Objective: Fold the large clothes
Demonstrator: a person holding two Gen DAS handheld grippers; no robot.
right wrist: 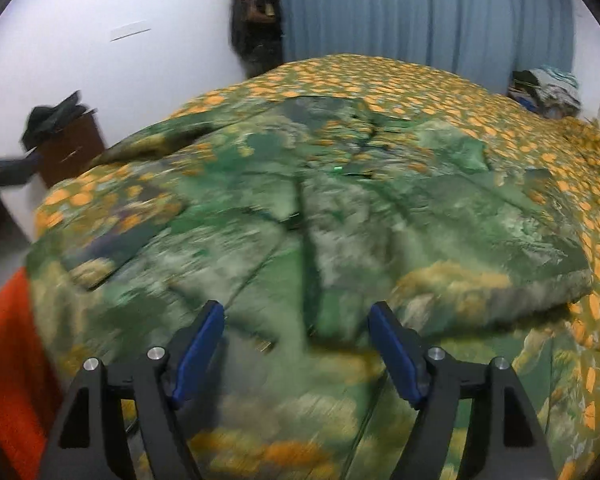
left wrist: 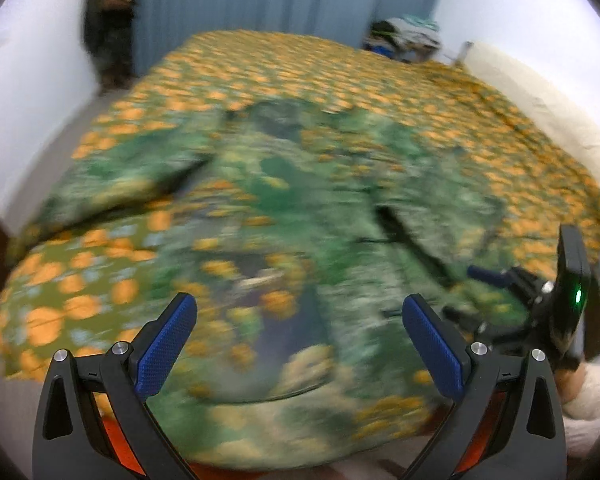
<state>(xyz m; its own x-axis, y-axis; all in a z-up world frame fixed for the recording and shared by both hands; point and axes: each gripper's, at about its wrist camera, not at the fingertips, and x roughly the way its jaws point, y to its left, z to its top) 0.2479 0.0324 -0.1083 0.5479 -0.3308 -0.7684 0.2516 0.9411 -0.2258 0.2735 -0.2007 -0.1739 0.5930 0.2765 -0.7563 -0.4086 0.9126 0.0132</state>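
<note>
Both the left gripper (left wrist: 296, 344) and right gripper (right wrist: 296, 354) stood spread and empty over the green garment (right wrist: 300, 216) lying flat on the bed (right wrist: 460, 92); each should pinch a near hem corner squarely before folding.

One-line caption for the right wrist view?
Open right gripper above a green printed garment spread on the orange-patterned bedspread.

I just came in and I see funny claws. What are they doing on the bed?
A person holds a claw-like gripper in each hand to fold a big green patterned garment spread on the bed's orange-flowered bedspread. Right now the left gripper and the right gripper both hang open above the near end of the garment. Neither is pinching the cloth.
</note>
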